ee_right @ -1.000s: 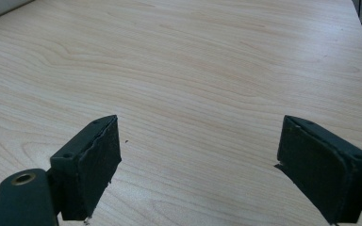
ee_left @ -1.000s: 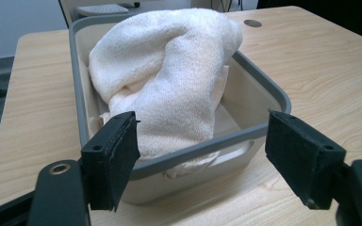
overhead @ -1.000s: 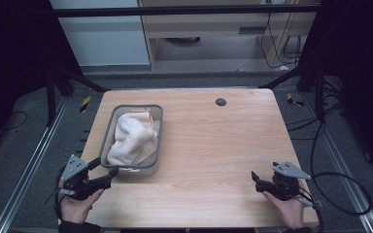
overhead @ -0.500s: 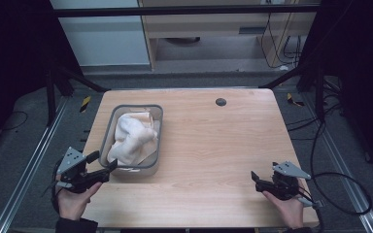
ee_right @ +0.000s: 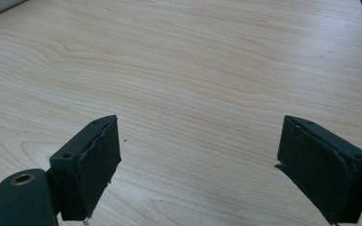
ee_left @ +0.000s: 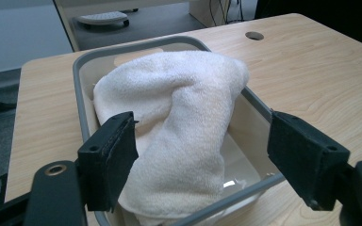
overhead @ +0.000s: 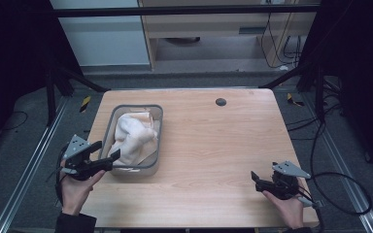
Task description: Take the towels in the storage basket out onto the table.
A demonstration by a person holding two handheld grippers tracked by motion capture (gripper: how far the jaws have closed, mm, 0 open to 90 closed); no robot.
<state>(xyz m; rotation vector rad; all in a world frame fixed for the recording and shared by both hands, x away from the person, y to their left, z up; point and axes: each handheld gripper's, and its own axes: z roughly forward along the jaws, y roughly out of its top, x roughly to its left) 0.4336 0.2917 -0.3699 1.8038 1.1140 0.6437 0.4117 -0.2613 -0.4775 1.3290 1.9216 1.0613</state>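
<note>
A white towel [overhead: 132, 137] lies bunched in a grey-rimmed basin [overhead: 157, 115] on the left half of the wooden table [overhead: 213, 145]. My left gripper [overhead: 106, 151] hovers at the basin's near left corner, open, its jaws pointing at the towel [ee_left: 184, 122] and the basin's near rim [ee_left: 235, 195]. Nothing sits between its pads [ee_left: 111, 155]. Near the table's front right corner my right gripper [overhead: 254, 180] is held low over bare wood, open and empty, with its pads [ee_right: 92, 165] set wide apart.
A round dark cable hole [overhead: 220, 102] sits near the table's far edge. Black frame posts stand at the far corners, and cables [overhead: 340, 189] trail on the floor to the right. A pale cabinet [overhead: 213, 29] lies beyond the table.
The left gripper has lifted and swung toward the basin's near corner, tipping its jaws up over the rim. The right gripper has stayed put.
</note>
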